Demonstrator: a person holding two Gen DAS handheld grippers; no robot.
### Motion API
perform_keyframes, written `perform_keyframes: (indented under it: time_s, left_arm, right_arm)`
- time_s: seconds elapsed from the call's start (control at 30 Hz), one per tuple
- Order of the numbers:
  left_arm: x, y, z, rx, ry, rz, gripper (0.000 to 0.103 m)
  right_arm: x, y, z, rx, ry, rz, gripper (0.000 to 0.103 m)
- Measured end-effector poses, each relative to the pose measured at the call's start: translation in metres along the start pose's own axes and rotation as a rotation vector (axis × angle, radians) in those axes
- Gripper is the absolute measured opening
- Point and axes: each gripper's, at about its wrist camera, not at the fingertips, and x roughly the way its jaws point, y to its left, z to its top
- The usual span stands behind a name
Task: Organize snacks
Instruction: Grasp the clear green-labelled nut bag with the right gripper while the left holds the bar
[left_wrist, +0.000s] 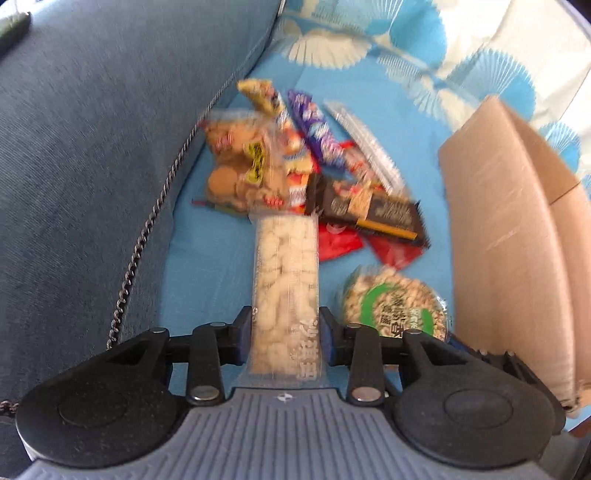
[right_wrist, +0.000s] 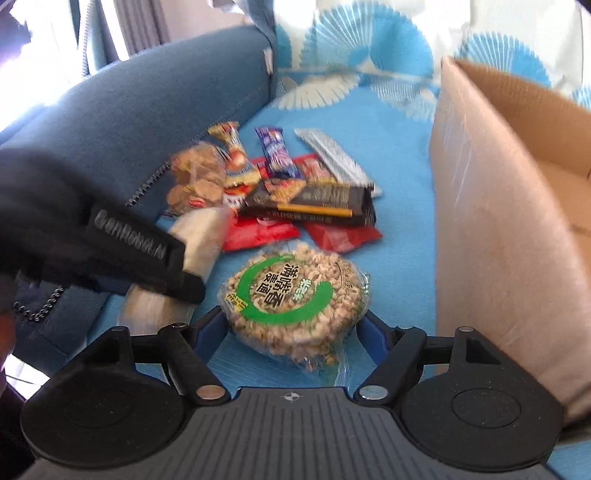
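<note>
My left gripper (left_wrist: 286, 336) is shut on a long clear pack of pale puffed snacks (left_wrist: 286, 280), held above the blue sheet; the same pack (right_wrist: 201, 236) and the left gripper's black body (right_wrist: 129, 251) show in the right wrist view. My right gripper (right_wrist: 293, 332) is open around a round puffed-grain cake with a green label (right_wrist: 291, 295), its jaws on either side; whether they touch it is unclear. That cake also shows in the left wrist view (left_wrist: 391, 306). A pile of snack packs (right_wrist: 280, 184) lies behind, also in the left wrist view (left_wrist: 295, 166).
An open cardboard box (right_wrist: 498, 206) stands on the right, also in the left wrist view (left_wrist: 509, 229). A blue sofa armrest (right_wrist: 140, 110) with a metal chain (left_wrist: 147, 229) rises on the left. The blue patterned sheet (right_wrist: 399, 177) covers the seat.
</note>
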Motion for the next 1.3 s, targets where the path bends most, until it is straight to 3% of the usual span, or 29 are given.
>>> perform_keyframes:
  time_s: [0.2, 0.23, 0.27, 0.3, 0.4, 0.57, 0.7, 1.1, 1.3]
  left_arm:
    - [-0.023, 0.003, -0.001, -0.011, -0.102, -0.035, 0.040]
    - [-0.026, 0.004, -0.002, -0.015, -0.116, -0.041, 0.040]
    - [-0.030, 0.005, -0.001, -0.018, -0.135, -0.043, 0.040]
    - [-0.033, 0.006, -0.001, -0.019, -0.152, -0.047, 0.040]
    - [-0.032, 0.007, -0.001, -0.022, -0.138, -0.058, 0.040]
    - [-0.021, 0.014, 0.002, -0.072, -0.064, -0.066, 0.040]
    - [-0.017, 0.020, 0.002, -0.092, -0.048, -0.067, 0.040]
    - [-0.003, 0.025, 0.005, -0.102, 0.009, -0.029, 0.040]
    - [0.004, 0.023, 0.005, -0.082, 0.034, -0.010, 0.040]
  right_arm:
    - [-0.029, 0.007, 0.004, -0.043, -0.099, -0.017, 0.072]
    - [-0.033, 0.007, 0.005, -0.051, -0.114, -0.013, 0.053]
    - [-0.036, 0.007, 0.006, -0.060, -0.120, -0.003, 0.024]
    - [-0.039, 0.006, 0.007, -0.066, -0.125, -0.009, 0.022]
    - [-0.033, 0.003, 0.008, -0.071, -0.072, -0.020, 0.025]
    - [-0.027, 0.003, 0.004, -0.083, -0.054, -0.033, 0.057]
    - [-0.022, 0.008, 0.004, -0.089, -0.084, -0.047, 0.074]
    - [0.007, 0.011, 0.006, -0.100, -0.079, -0.155, 0.075]
    - [0.022, 0.007, 0.011, -0.117, -0.060, -0.215, 0.065]
